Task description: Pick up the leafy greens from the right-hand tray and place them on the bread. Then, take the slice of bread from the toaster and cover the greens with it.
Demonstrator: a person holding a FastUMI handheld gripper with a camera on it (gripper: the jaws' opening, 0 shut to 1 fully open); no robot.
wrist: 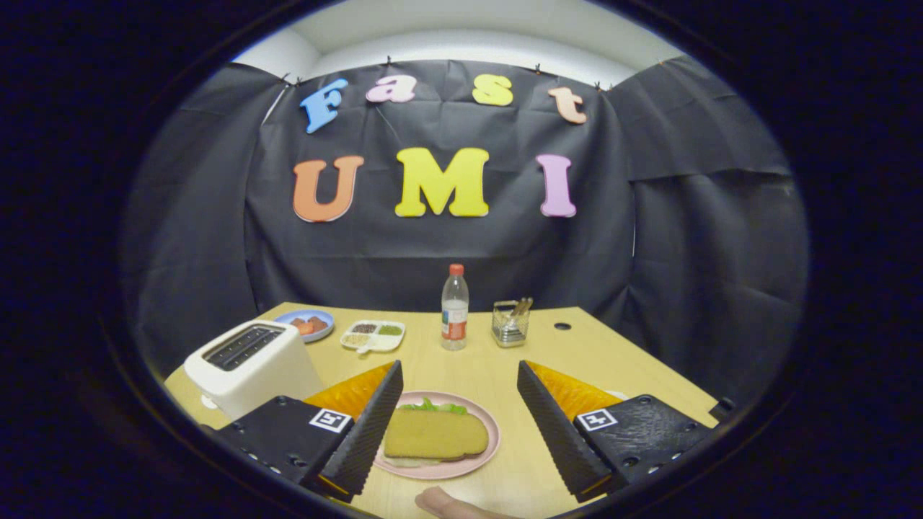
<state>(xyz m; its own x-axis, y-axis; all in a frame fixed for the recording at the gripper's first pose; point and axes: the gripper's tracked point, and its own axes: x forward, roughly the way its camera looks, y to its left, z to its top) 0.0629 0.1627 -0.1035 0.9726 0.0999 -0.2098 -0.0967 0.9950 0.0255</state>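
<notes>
Tongs [457,425] are held wide open above the wooden surface [497,367], and nothing is gripped by them; the two black ribbed fingers [364,432] are spread to either side of a pink plate [490,432].

On that plate a slice of toasted bread [436,435] is seen lying flat, between the fingers and touched by neither. Leafy greens [435,406] are seen poking out from under the far edge of the slice, and a paler bottom slice [407,461] can be made out beneath its near edge, so the greens are already covered.

A white toaster [252,364] is placed to the left of the plate, just beyond the left finger; its slots are dark, and whether anything remains in them cannot be told. Beyond the toaster, further from the plate, a small blue plate [306,317] with reddish pieces is set, and beside it a white divided dish [373,336] with small heaps of different colours. Straight beyond the pink plate a clear plastic bottle [454,308] with a red cap is stood upright, and to its right a glass holder [510,323] with sticks in it. Part of a finger of a person [451,504] is seen at the near side of the pink plate, below the tongs.
</notes>
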